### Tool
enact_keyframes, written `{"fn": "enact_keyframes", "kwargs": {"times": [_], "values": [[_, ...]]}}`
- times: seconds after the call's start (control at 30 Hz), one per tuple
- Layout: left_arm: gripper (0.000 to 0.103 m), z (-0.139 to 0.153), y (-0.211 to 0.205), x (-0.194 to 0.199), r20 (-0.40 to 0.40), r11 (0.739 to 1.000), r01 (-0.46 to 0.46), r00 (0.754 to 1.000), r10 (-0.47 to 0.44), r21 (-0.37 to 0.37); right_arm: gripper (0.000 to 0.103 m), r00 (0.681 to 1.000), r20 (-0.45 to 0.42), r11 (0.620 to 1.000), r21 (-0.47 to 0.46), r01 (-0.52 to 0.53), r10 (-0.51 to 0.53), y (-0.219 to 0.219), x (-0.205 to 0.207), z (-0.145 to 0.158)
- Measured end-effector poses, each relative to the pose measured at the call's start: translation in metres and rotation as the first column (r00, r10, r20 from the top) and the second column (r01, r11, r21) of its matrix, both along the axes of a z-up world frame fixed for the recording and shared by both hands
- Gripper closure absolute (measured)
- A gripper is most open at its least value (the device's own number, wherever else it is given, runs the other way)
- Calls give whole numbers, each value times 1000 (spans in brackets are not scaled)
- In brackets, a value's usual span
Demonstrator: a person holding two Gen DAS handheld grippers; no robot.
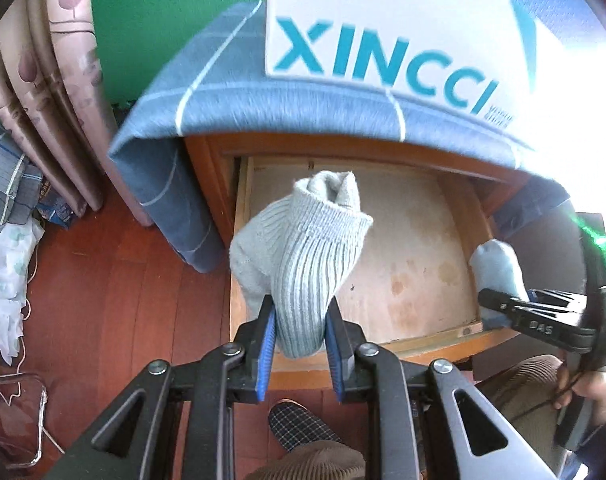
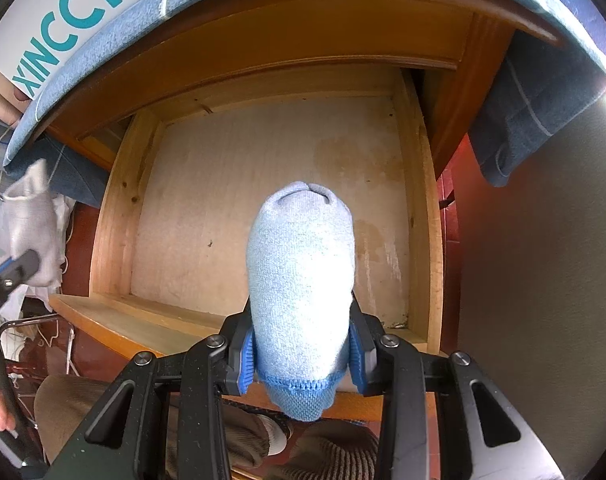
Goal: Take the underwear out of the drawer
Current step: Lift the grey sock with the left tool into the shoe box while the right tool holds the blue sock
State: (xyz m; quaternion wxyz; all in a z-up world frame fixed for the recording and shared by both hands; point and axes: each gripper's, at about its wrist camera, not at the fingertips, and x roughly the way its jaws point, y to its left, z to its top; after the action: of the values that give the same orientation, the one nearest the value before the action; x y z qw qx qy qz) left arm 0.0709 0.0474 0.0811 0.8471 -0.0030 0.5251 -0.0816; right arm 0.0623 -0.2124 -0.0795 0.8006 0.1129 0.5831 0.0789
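Now sock bundle (image 1: 299,264) per gripper, over drawer (image 2: 115,216).

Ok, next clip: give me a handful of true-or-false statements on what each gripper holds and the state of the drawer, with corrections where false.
1. The left gripper is shut on a grey ribbed rolled sock. True.
2. The right gripper hangs open with nothing in it. False: it is shut on a light blue knitted rolled sock.
3. The wooden drawer is pulled out and its pale floor shows no clothing left inside. True.
4. A bare wooden top covers the cabinet. False: a blue striped cloth drapes over it, with a white shoe box printed in teal letters on top.
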Motion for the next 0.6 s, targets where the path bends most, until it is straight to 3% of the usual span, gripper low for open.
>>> {"fn": "enact_keyframes", "kwargs": {"times": [0.27,0.6], "values": [[80,47,5,-17,86,1000,5,996,-3,-23,69,1000,2,1000,-6,-2,2,1,1,0],[80,156,12,-16,271,998,38,962,-21,-57,69,1000,6,1000,6,3,-3,0,0,1]]}}
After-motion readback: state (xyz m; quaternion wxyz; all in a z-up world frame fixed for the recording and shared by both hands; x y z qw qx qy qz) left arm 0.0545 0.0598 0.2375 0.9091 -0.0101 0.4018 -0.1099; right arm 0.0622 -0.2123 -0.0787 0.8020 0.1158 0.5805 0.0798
